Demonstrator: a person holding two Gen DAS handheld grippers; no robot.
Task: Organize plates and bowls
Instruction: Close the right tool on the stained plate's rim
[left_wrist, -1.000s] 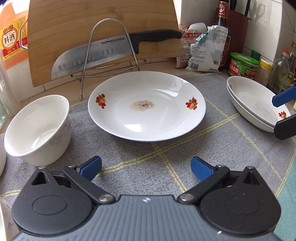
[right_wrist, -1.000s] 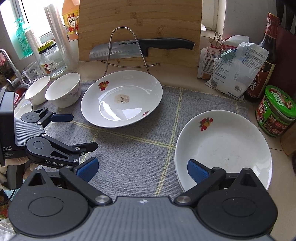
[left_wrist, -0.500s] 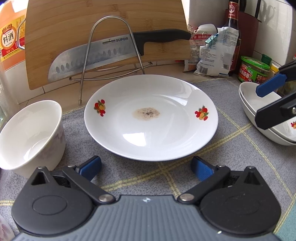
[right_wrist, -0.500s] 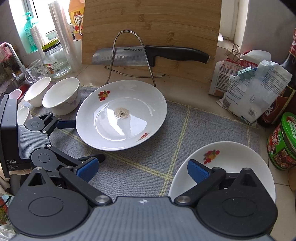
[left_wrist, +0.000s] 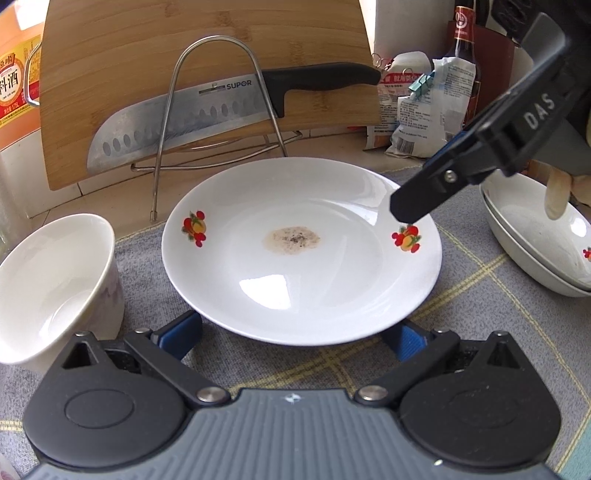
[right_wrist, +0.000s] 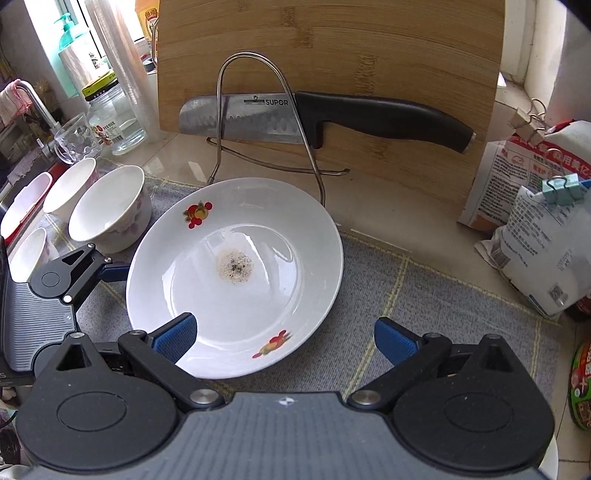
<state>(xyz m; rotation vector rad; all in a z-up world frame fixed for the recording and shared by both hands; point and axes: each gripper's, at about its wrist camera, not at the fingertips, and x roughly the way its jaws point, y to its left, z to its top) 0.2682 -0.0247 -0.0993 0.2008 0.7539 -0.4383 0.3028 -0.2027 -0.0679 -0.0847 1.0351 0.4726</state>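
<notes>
Both grippers closer to plate (left_wrist: 303, 258) | left gripper (left_wrist: 295, 334) spread wide | right gripper (right_wrist: 286, 338) spread wide

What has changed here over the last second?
Both claws closed in on the stained plate: the left claw slid up to its near rim, and the right claw swung over from the stacked plates. Both are open; nothing is gripped. Plates, bowl and knife stayed put.

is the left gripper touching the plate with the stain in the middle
Cannot tell. In the left wrist view the plate's near rim hides the tips of the open left gripper, so neither contact nor a gap shows; the right wrist view settles nothing.
</notes>
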